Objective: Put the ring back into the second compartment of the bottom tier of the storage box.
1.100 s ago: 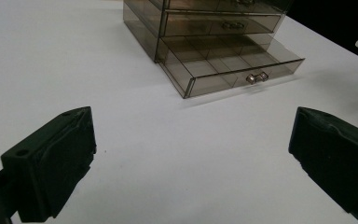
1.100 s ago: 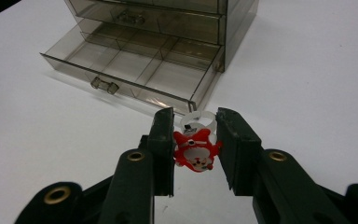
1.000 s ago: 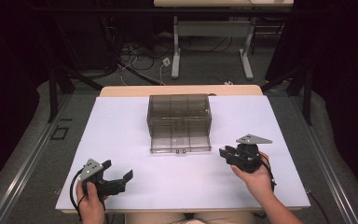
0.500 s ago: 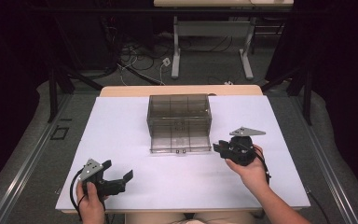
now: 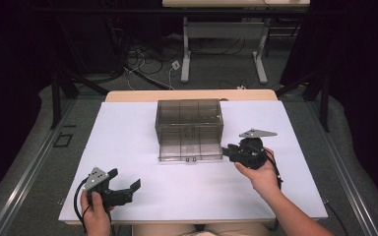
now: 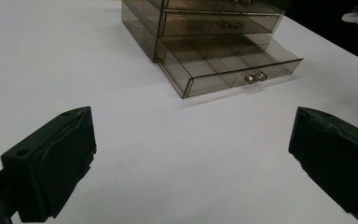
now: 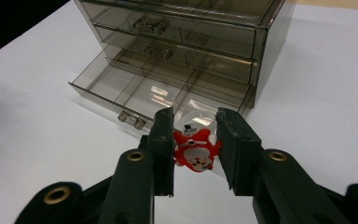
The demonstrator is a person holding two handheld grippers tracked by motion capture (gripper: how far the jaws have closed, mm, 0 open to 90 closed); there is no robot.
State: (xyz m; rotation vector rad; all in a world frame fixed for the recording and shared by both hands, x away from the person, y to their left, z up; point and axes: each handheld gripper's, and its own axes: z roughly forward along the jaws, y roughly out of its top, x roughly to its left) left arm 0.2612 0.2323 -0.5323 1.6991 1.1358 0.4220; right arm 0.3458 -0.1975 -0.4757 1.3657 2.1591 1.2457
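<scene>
Between the right gripper's (image 7: 195,140) jaws, a red figurine (image 7: 196,150) was pinched, open bottom drawer (image 7: 158,95) just ahead; left gripper (image 6: 191,154) spread, empty.

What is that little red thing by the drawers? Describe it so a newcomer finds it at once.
Start at the smoky clear three-drawer organizer on the white table; its bottom drawer is pulled open. Just at that drawer's right front corner, the right gripper pinches a small red and white figurine between its black jaws. It is the one brightly coloured thing among grey, black and white.

Red-and-white toy figure (image 7: 195,150); smoky translucent drawer box (image 5: 189,129); white table (image 5: 128,142)
</scene>
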